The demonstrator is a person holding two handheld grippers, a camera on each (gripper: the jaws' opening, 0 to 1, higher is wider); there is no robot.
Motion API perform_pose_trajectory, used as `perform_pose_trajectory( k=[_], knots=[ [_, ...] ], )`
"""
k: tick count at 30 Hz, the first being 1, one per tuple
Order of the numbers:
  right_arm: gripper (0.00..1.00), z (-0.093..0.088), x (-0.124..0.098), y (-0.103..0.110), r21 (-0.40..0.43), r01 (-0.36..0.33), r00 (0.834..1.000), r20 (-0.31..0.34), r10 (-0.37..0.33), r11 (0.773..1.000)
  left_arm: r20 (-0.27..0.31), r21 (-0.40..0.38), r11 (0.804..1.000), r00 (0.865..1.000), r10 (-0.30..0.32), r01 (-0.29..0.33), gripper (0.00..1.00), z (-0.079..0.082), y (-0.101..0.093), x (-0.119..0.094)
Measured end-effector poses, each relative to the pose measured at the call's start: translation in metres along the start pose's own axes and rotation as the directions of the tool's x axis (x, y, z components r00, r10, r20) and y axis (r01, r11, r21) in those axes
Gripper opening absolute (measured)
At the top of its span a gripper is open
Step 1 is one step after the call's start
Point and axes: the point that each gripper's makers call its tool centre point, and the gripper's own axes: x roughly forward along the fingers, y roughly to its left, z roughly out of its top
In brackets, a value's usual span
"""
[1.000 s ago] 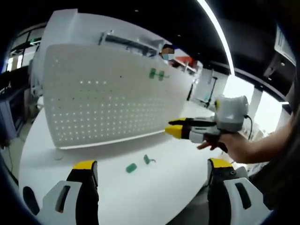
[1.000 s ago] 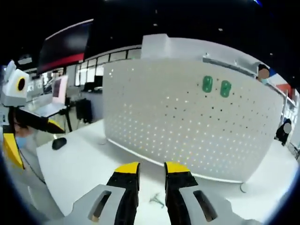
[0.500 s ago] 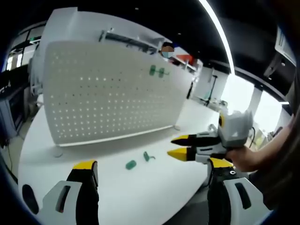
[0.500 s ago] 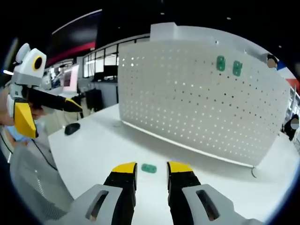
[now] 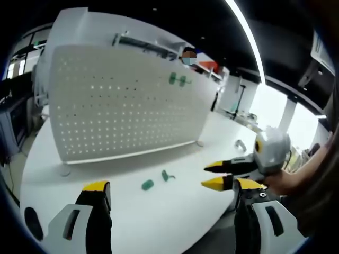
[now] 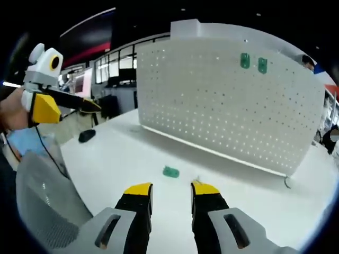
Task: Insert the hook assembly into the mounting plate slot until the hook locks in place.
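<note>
Work barely begun: green mounting plate (image 6: 170, 172) and hook (image 5: 168, 178) lie loose on the bench (image 6: 122, 159); right gripper (image 6: 171, 189) and left gripper (image 5: 172, 186), both apart, hold nothing.

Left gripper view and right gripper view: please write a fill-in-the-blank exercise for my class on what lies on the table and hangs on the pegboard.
1. The white pegboard carries ____ green pieces near its top.
2. The green mounting plate lies on the ____ table.
3. The right hand-held gripper has its jaws ____, holding nothing.

Missing words: two; white; open
</note>
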Motion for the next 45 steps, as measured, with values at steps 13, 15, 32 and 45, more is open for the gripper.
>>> perform_pose_trajectory(
  k=[13, 15, 32, 45],
  knots=[
    [0.28, -0.022, -0.01, 0.012, -0.002, -0.066, 0.997, -0.051, 0.066, 0.998, -0.004, -0.003, 1.0, 1.0, 0.001, -0.001, 0.98, -0.002, -0.002, 0.0],
    [0.28, -0.024, -0.011, 0.016, -0.009, -0.083, 0.995, -0.051, 0.083, 0.996, -0.006, -0.004, 1.0, 1.0, 0.001, -0.001, 0.98, -0.003, -0.002, 0.0],
    [0.29, -0.033, 0.022, 0.051, -0.181, -0.332, 0.935, -0.194, 0.297, 0.926, -0.019, -0.017, 1.0, 0.999, 0.026, -0.026, 0.98, -0.009, 0.009, -0.005],
    [0.31, -0.025, 0.085, 0.036, -0.246, -0.4, 0.905, -0.259, 0.338, 0.883, -0.035, -0.04, 0.998, 0.998, 0.043, -0.045, 0.97, -0.016, 0.018, -0.005]
  ],
)
